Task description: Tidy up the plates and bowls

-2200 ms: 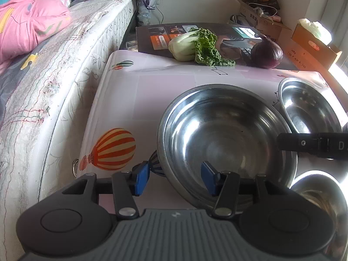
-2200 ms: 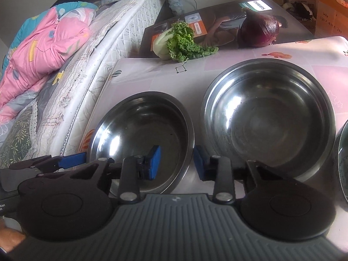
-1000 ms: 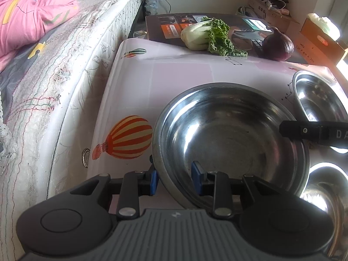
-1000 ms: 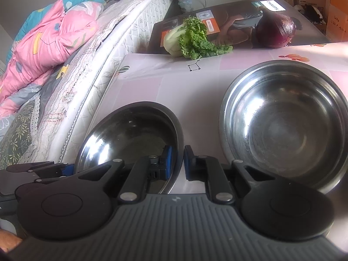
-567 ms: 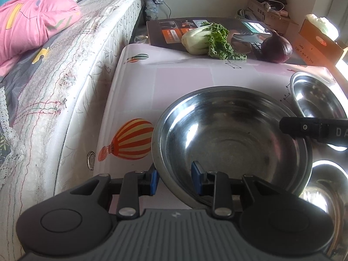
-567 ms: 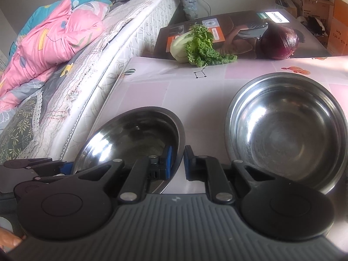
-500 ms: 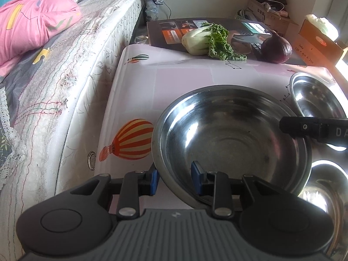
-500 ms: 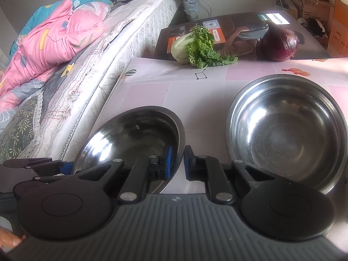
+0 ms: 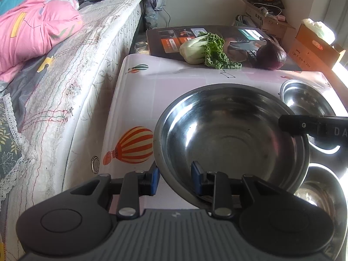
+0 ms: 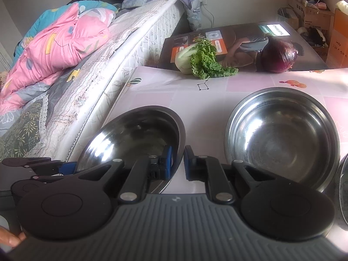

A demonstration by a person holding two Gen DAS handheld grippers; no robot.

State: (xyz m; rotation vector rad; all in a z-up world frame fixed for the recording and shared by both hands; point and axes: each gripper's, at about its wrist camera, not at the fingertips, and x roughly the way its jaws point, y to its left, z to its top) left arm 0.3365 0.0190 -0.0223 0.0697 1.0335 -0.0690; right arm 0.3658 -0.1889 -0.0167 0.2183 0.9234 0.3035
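A large steel bowl (image 9: 228, 134) hangs a little above the pink balloon-print table (image 9: 139, 91), held from two sides. My left gripper (image 9: 175, 180) is shut on its near rim, one blue pad inside the bowl and one outside. My right gripper (image 10: 178, 163) is shut on the rim of the same bowl (image 10: 134, 134); its dark finger (image 9: 304, 126) crosses the bowl's right side in the left wrist view. A second steel bowl (image 10: 282, 139) sits on the table to the right, and the rim of a third bowl (image 10: 343, 195) shows at the right edge.
A mattress (image 9: 82, 91) with pink bedding (image 9: 37, 28) runs along the table's left side. A leafy green vegetable (image 10: 200, 58) and a purple cabbage (image 10: 279, 56) lie on a dark printed box (image 10: 239, 39) behind the table. Cardboard boxes (image 9: 313, 45) stand at the back right.
Both grippers, open at first, have shut on the large bowl's rim. Since then the bowl has risen slightly off the table with both of them.
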